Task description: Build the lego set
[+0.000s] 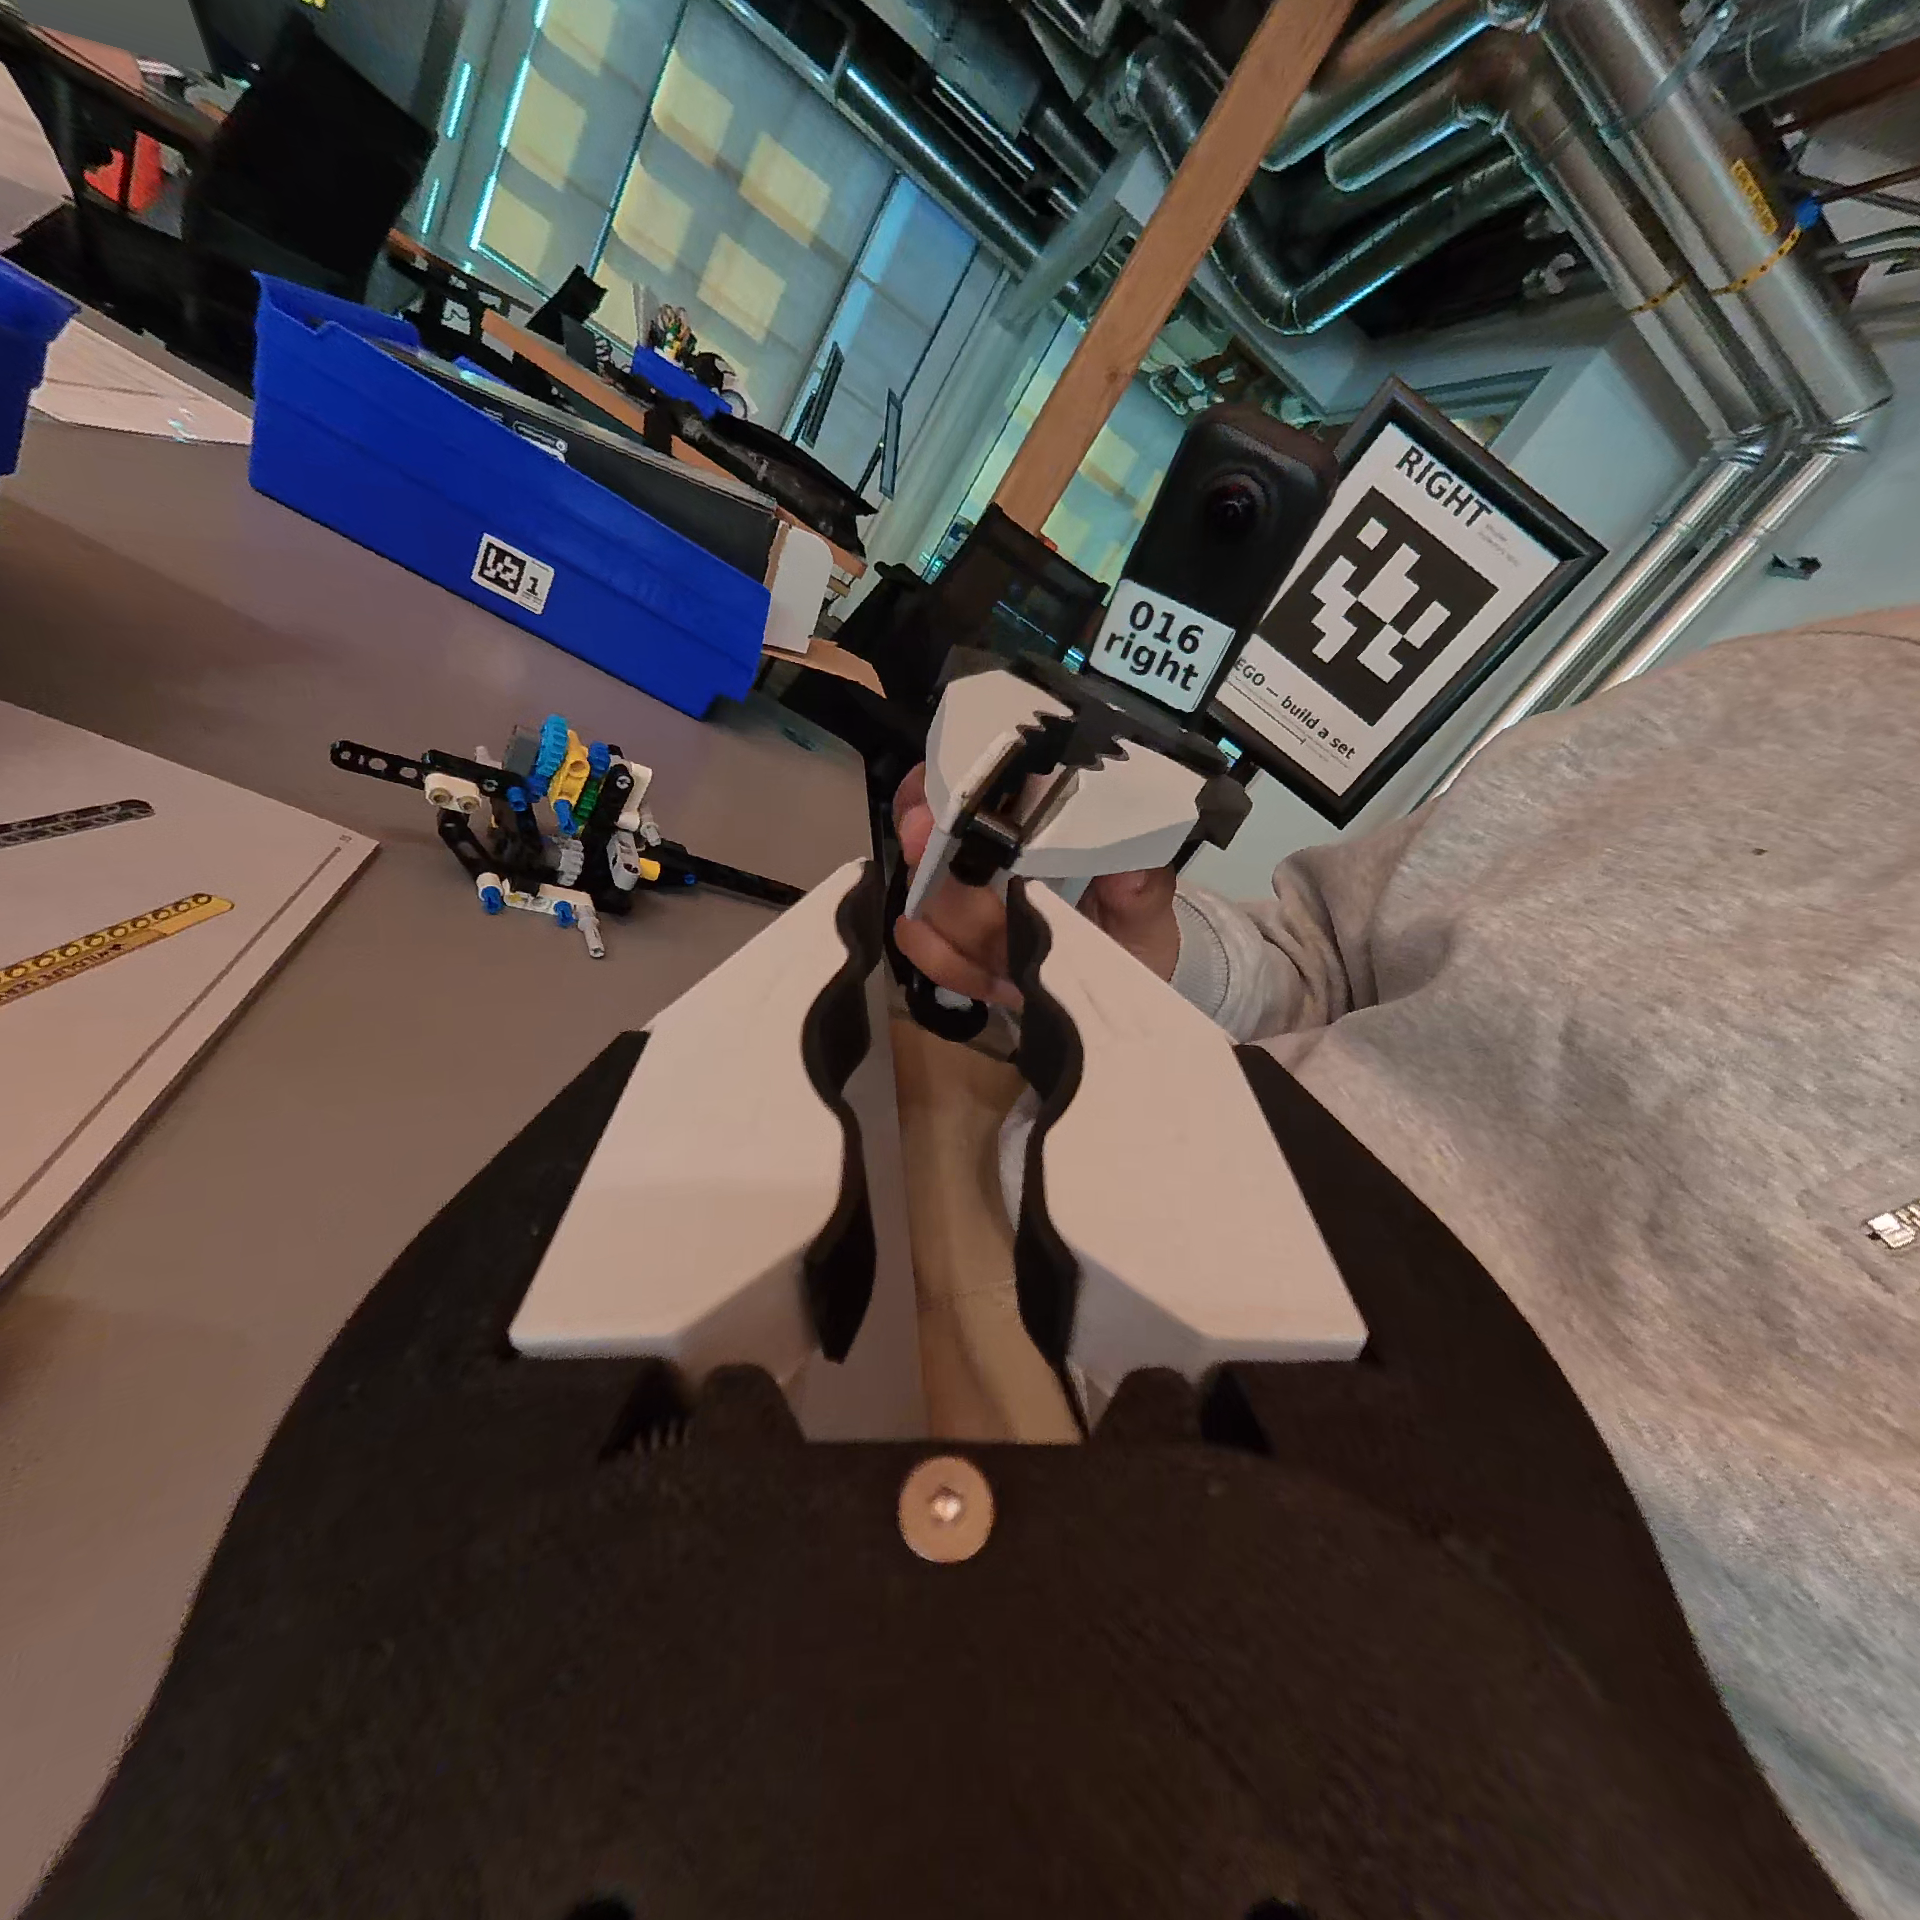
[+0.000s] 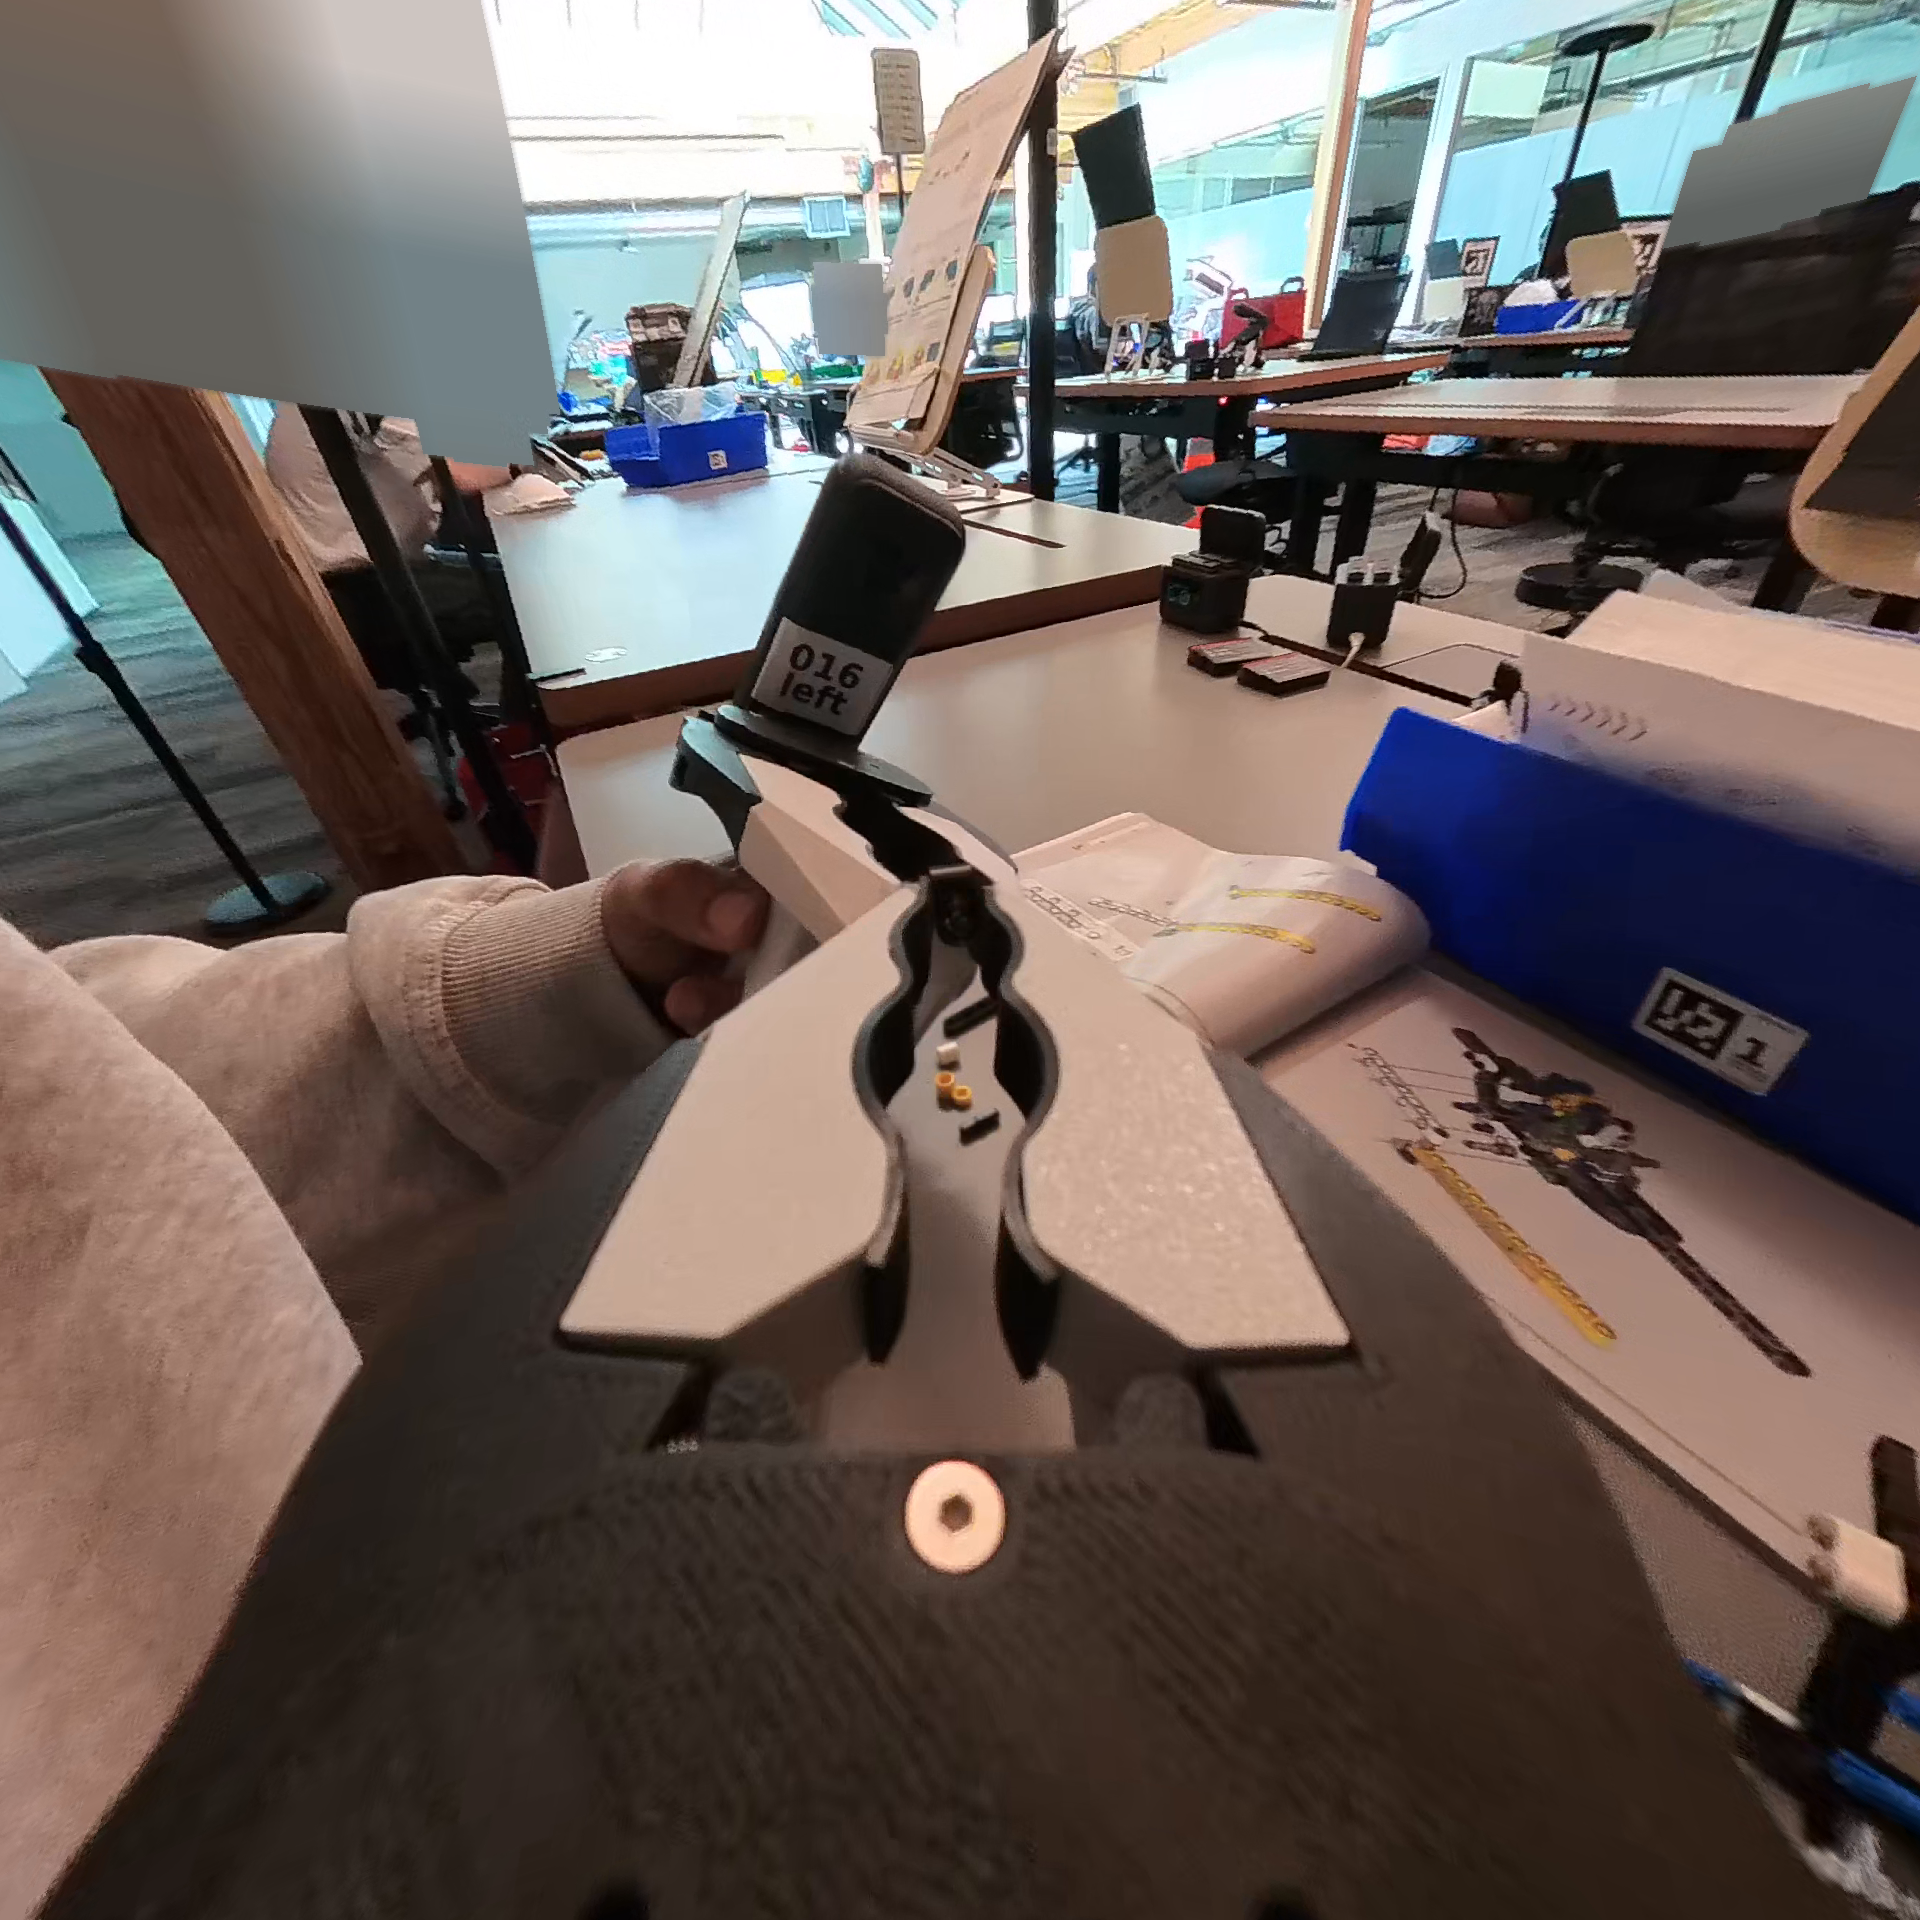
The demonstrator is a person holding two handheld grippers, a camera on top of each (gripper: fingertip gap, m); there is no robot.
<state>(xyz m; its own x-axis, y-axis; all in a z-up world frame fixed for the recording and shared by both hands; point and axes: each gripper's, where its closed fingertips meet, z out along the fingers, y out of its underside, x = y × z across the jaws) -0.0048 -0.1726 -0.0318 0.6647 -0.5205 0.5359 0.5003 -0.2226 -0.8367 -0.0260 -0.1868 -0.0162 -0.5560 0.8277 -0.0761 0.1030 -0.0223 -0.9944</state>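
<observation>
Bare table between lego model and booklet.

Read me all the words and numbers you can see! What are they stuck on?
I don't read writing out, but here is what carries it.
White label on the black camera: short print.
Framed sign behind it: words and a black-and-white pattern.
White sticker on the blue bin: a printed code.
Second label on the other camera: short print.
Open booklet: print too small to read.
</observation>
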